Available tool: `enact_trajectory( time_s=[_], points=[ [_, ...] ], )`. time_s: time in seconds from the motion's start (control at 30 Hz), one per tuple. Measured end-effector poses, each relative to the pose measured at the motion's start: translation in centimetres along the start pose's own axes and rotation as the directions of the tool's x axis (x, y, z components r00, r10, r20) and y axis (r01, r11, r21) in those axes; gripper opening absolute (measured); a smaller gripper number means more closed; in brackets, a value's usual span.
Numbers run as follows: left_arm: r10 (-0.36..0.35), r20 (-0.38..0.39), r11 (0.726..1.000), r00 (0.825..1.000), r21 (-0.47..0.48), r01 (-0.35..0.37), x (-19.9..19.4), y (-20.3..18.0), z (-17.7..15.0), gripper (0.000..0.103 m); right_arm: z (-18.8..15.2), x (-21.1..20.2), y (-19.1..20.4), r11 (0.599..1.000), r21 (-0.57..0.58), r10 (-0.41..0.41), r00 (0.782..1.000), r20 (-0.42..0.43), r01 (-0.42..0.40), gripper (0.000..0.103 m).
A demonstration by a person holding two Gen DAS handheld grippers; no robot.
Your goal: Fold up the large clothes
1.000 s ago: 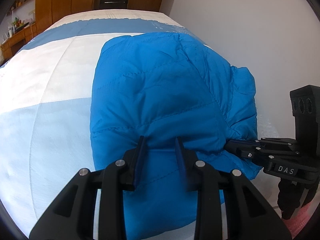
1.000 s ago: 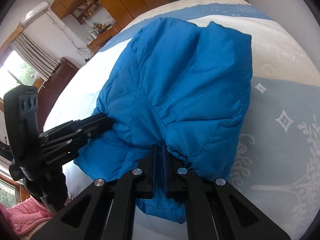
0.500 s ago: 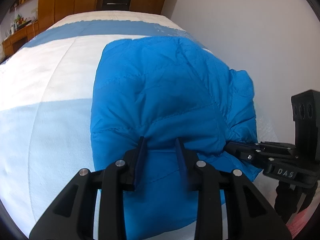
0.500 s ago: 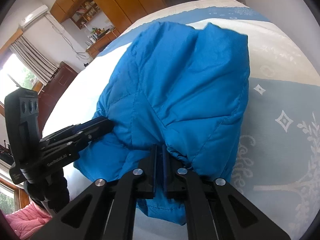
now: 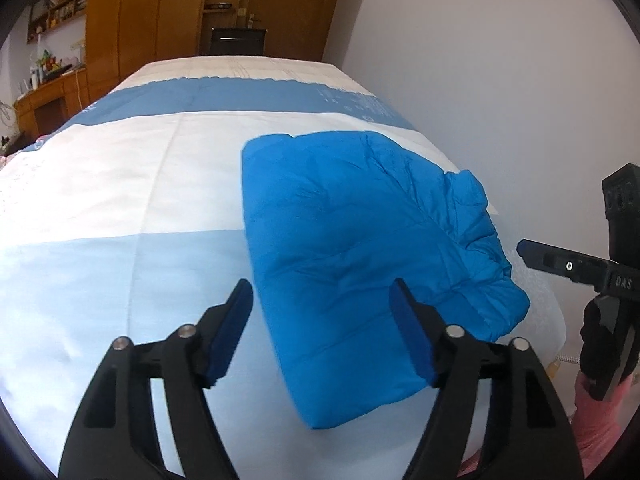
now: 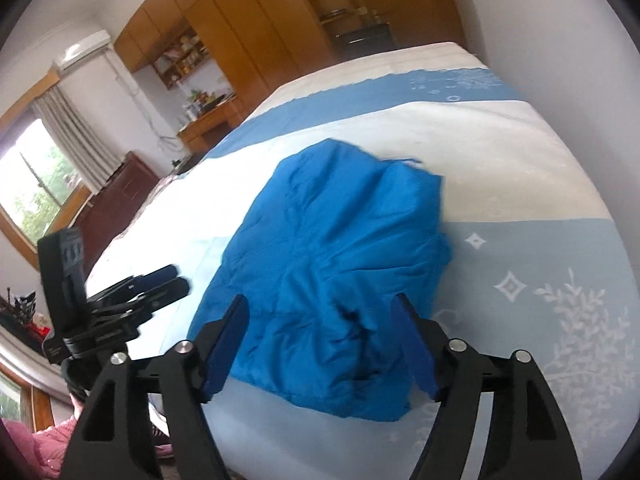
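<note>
A bright blue quilted jacket (image 5: 360, 248) lies folded into a thick bundle on the bed (image 5: 120, 184), near its right side. My left gripper (image 5: 320, 286) hovers above the bundle's near edge, jaws opening, pads clear of the fabric with nothing gripped. In the right wrist view the same jacket (image 6: 340, 260) lies below my right gripper (image 6: 320, 300), whose jaws are also opening and hold nothing. The left gripper (image 6: 178, 279) shows at the left of that view, off the jacket's left edge. The right gripper (image 5: 528, 250) shows at the right of the left wrist view, just beyond the rumpled edge.
The bed (image 6: 520, 152) has a white and blue striped cover with pale patterns. A white wall (image 5: 480, 60) runs along its right side. Wooden wardrobes (image 5: 160, 20) and a cluttered desk (image 6: 208, 116) stand beyond. A pink sleeve (image 5: 596, 420) is at the near edge.
Both grippers were shut on the jacket's near edge; now both have let go, opened wide and lifted back. The jacket has settled flat on the bed.
</note>
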State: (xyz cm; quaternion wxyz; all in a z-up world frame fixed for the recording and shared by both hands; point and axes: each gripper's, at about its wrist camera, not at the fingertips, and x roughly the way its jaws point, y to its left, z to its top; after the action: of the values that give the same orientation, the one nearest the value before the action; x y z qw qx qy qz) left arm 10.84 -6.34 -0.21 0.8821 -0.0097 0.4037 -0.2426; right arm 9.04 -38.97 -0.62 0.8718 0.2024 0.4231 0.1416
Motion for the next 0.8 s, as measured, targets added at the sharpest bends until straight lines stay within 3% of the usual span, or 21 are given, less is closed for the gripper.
enact_trajectory(
  time_s=[0.2,0.37,0.53,0.8],
  points=[
    [-0.036,-0.009,0.999,0.999,-0.021,0.036,0.1,0.8,0.0,0.086,-0.1,1.1,-3.2,0.995,0.098,0.040,0.998,-0.042,-0.036,0.085],
    [-0.077,-0.038,0.996,0.996,-0.044,0.076,1.6,1.5,0.2,0.089,-0.8,2.9,-5.3,0.982,0.162,0.111,0.991,-0.078,-0.097,0.086],
    [-0.133,-0.107,0.989,0.985,-0.080,0.125,4.1,2.1,0.1,0.089,-1.0,4.9,-7.4,0.938,0.269,0.253,0.963,-0.095,-0.220,0.087],
    [-0.200,-0.160,0.977,0.967,-0.107,0.184,7.4,2.8,0.2,0.090,-1.1,7.2,-8.7,0.927,0.290,0.277,0.956,-0.100,-0.238,0.096]
  ],
)
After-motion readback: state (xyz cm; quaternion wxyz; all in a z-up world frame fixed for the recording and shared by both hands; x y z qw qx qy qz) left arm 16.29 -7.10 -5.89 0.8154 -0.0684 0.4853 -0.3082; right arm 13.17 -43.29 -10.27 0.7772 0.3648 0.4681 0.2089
